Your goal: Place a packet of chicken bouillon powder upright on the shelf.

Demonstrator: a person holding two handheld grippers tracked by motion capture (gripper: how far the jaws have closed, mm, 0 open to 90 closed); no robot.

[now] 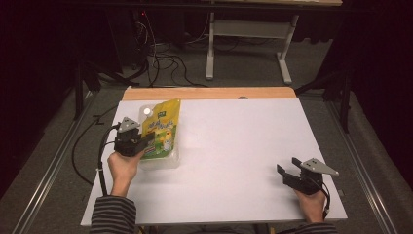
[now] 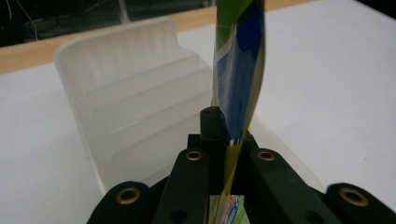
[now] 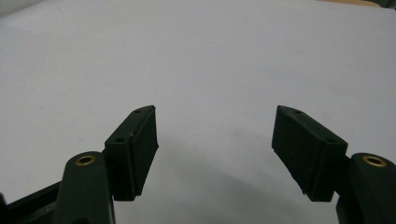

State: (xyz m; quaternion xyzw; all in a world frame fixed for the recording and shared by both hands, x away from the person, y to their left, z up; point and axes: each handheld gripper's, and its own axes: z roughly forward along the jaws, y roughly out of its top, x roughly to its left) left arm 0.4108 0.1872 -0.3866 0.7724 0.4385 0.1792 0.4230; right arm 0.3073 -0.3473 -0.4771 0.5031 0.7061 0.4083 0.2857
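Observation:
A yellow-green snack pouch (image 1: 163, 127) with blue print lies over a clear plastic tray (image 1: 171, 160) at the table's left. My left gripper (image 1: 146, 140) is shut on the pouch's lower edge. In the left gripper view the pouch (image 2: 238, 70) stands edge-on between the closed jaws, with the ribbed tray (image 2: 130, 102) behind and to its left. My right gripper (image 1: 287, 171) rests near the table's front right, its jaws wide apart. The right gripper view has its fingers (image 3: 135, 149) over bare white tabletop, nothing between them.
The white table (image 1: 229, 146) has a wooden strip along its far edge (image 1: 209, 92). Beyond it are a grey carpeted floor, cables (image 1: 160, 58) and a white desk frame (image 1: 248, 44). Each forearm wears a striped sleeve (image 1: 114, 214) at the near edge.

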